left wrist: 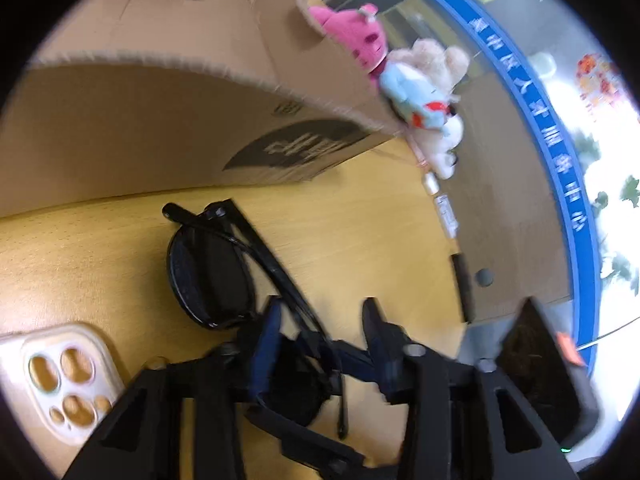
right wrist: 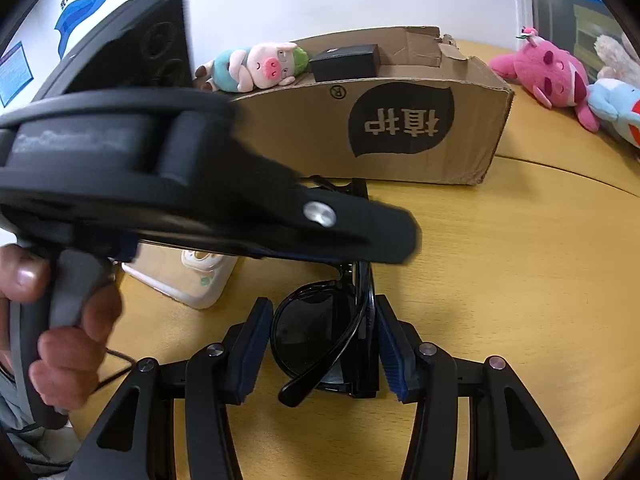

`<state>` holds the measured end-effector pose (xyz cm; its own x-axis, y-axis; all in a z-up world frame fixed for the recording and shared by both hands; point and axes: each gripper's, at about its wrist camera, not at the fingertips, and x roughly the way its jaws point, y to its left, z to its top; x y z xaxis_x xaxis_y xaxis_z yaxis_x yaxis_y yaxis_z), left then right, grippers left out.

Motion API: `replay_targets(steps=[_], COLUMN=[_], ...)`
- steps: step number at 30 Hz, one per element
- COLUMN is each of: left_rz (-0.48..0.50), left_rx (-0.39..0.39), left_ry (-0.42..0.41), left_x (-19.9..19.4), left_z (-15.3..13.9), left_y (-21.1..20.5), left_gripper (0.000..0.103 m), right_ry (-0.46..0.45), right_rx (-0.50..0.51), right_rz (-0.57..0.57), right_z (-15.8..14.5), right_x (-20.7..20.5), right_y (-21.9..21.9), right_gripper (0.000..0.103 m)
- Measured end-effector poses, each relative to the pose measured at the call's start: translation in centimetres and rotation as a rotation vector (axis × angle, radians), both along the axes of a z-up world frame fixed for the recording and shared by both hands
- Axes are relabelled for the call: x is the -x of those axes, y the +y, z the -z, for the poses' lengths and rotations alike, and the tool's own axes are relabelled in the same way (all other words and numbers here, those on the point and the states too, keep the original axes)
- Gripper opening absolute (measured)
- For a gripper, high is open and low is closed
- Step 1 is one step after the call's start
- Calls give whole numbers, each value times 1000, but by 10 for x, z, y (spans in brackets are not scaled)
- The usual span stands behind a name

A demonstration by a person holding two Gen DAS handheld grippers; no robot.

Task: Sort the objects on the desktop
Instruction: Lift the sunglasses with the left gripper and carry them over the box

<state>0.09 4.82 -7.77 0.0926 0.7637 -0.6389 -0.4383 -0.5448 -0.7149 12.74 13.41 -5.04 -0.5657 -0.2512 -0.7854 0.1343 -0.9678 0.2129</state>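
Both grippers are on the sunglasses [right wrist: 320, 344], flat on the tabletop [right wrist: 500, 280] at 6 o'clock from the cardboard box [right wrist: 400, 128]. Right gripper [right wrist: 320, 344] stands wide around one lens, pads not yet touching; left gripper [left wrist: 320, 336] straddles the other, half-open. Next: close, lift, carry boxward.

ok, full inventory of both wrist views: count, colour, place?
sunglasses: 1, black, folded on the table, both grippers at them
cardboard box: 1, brown, open, behind the sunglasses
black box: 1, inside the cardboard box
pig plush: 1, pink and teal, at the box's far edge
pink plush: 1, on the table beside the box
blue plush: 1, next to the pink one
phone case: 1, whitish, beside the sunglasses
table: 1, light wood
left gripper: 1, black, open over the sunglasses
right gripper: 1, black, open, fingers either side of the sunglasses
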Motion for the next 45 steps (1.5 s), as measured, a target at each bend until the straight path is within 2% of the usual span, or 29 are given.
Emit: replay_targets(steps=[1,3,9,15,19,25,31,34,37,40,45], left_rz=[8,12,19,40,69,83,74,64,67,56,55], left_rx=[14,7,17,-23,-56,-79,-80,-90,-95,-71,-37], left_ry=[-10,-5,122,260,358,466,475,434,347,272,139], left_x=[1,0,-6,-2,16,70,137,175,213,244,283], left_z=[5,5,-27,-86,-133,-191,-218,-213,-193,-163,-102], left_y=[1,0,1,3,7,12,12,14,18,31,54], left_gripper=[17,16,16,15,15,14,14,13,12,12,12], right_ry=[0,1,56,164,268,370,387,367,313,246,89], right_rx=[2,5,-12,-29,-55,-86,-80,-88,-73,-85,-80], right_rz=[-1,3,4,-17,-10,-13,-14,-15,-17,-12,3], right_z=[0,0,-13,-54,-97,-149,-181,-186,-179,-160,-108], right_x=[0,1,-2,-2,10,60,137,179,221,255,311], right_y=[0,1,-5,-6,-3,3,8,13,19,22,38], right_gripper=[49,49,49,49,49,49,49,49,49,49,49])
